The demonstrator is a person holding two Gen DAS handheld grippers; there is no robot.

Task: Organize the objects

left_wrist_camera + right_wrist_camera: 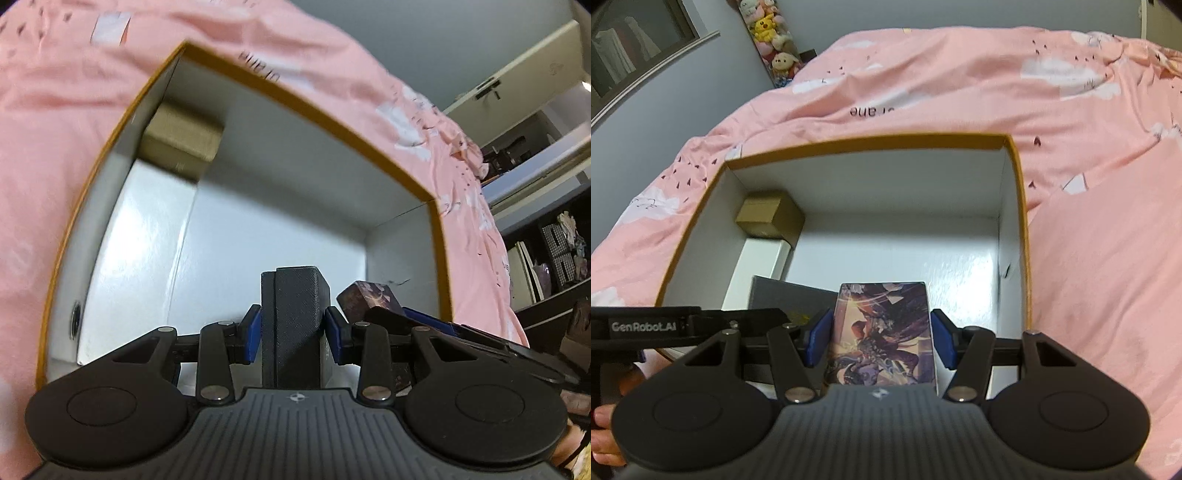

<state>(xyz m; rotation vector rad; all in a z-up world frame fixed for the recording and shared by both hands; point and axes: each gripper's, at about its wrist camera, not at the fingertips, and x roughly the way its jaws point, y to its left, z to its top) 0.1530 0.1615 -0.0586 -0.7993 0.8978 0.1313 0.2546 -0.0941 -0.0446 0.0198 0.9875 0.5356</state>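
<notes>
Left wrist view first: my left gripper [293, 334] is clamped on a dark textured case [293, 325], blue pads [253, 338] pressing both its narrow sides, and it stands upright just inside the near end of the open storage box [306, 105]. That box has a mustard-coloured rim and a glossy white interior, and it sits on the pink bedspread [48, 129]. Far-left corner: a small brown carton [183, 142], already put away, with a white box [147, 221] lying in front of it along the left wall. To my right, the corner of a printed card box [369, 295] pokes in, carried by the other tool.

Over to the right wrist view: my right gripper [882, 338] is gripping that printed card box [884, 334] flat, artwork up, purple and orange with a figure on it, glossy, edges crisp. It hovers over the near part of the storage box [871, 142]. The small brown carton [770, 218] and white box [757, 262] line the left wall; the dark textured case [786, 295] shows grey beside my load.

My reading: roughly halfway. Two items look stowed, two are in hand, neither set down, and the right half of the floor is bare. Whether more waits outside, I can't tell.
</notes>
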